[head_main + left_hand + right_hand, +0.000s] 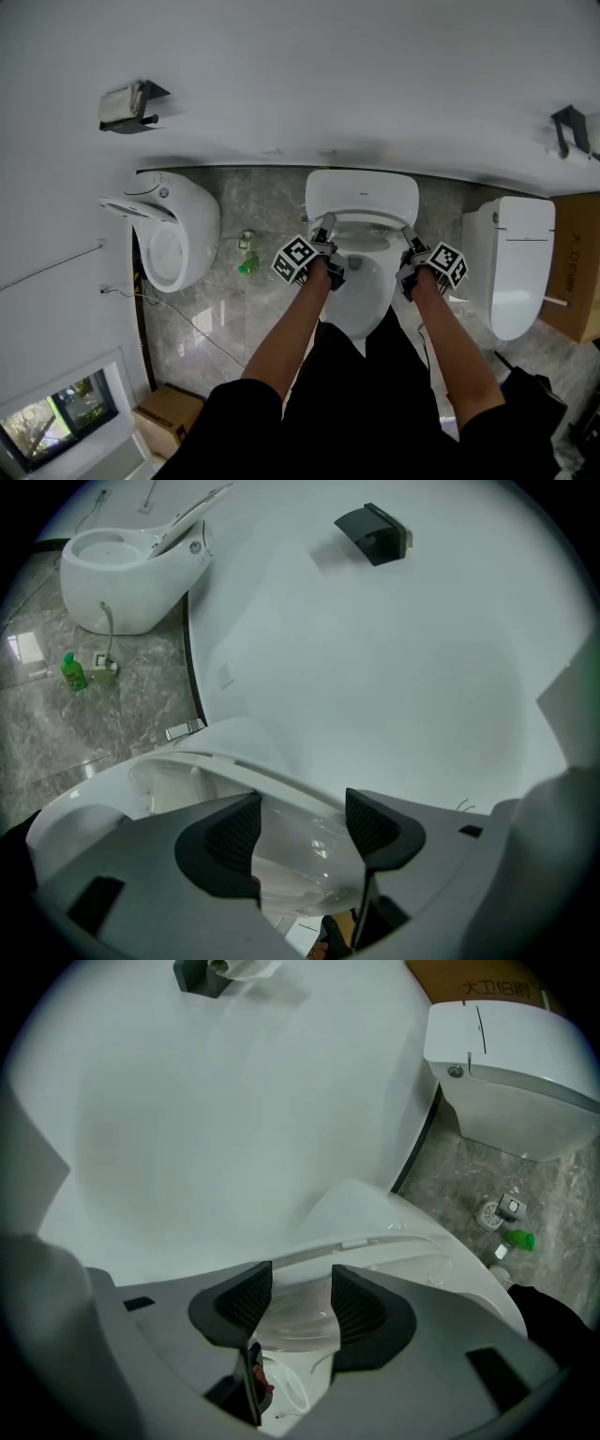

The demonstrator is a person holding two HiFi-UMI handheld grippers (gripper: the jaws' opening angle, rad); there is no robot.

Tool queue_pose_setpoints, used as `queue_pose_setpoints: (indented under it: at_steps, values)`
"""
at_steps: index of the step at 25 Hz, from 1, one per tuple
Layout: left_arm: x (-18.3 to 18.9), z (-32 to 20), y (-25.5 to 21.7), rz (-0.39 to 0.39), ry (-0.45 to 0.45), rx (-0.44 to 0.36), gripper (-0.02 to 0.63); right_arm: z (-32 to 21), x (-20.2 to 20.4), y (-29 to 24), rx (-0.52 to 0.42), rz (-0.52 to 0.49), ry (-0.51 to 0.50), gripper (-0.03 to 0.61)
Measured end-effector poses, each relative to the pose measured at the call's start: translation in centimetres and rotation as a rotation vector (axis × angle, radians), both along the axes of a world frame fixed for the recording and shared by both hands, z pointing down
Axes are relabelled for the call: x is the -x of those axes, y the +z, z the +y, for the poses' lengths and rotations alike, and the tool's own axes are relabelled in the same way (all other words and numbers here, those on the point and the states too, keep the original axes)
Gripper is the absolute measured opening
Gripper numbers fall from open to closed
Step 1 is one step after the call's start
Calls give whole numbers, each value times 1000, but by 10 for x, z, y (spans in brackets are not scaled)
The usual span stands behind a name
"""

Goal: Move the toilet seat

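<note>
The white toilet [361, 192] stands against the wall in the middle of the head view, with its seat [367, 225] over the bowl. My left gripper [324, 228] reaches the seat's left side and my right gripper [409, 232] its right side. In the left gripper view the seat rim [216, 766] runs across just past the left gripper [302, 808], whose jaws stand apart with glossy white porcelain showing in the gap. The right gripper [302, 1279] looks the same, with the seat rim [375, 1241] at its fingertips. No pad is seen pressing on anything.
Another toilet [173, 230] with a raised lid stands to the left and a closed one [516, 262] to the right. A green bottle [247, 266] lies on the marble floor between. Paper holders [127, 105] hang on the wall. A cardboard box [169, 412] sits at lower left.
</note>
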State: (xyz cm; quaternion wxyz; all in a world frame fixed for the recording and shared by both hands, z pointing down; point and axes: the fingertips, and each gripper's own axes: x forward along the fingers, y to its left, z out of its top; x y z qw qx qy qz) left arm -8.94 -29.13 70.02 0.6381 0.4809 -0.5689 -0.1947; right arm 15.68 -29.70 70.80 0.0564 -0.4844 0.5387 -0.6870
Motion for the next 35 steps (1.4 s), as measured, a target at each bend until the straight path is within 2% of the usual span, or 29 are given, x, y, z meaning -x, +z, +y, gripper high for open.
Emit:
queue_pose_setpoints:
  at_steps: [10, 14, 17, 24, 27, 32, 35]
  values:
    - [-1, -4, 1, 8, 8, -11, 291, -6, 0, -1, -9, 11, -53, 202]
    - [-1, 0, -4, 15, 18, -51, 290, -5, 6, -10, -56, 46, -122, 138]
    - [-3, 5, -12, 3, 47, -80, 287, -5, 11, -20, -96, 58, -162, 138]
    - [-8, 28, -33, -31, 127, -116, 285, 5, 19, -38, -121, 58, -190, 140]
    - [-11, 41, -49, -26, 144, -141, 284, 16, 21, -56, -158, 64, -206, 143]
    - [-11, 72, -74, -45, 158, -184, 281, 39, 12, -88, -243, 138, -230, 144]
    - [-15, 95, -92, -68, 211, -214, 279, 56, 10, -109, -292, 166, -241, 144]
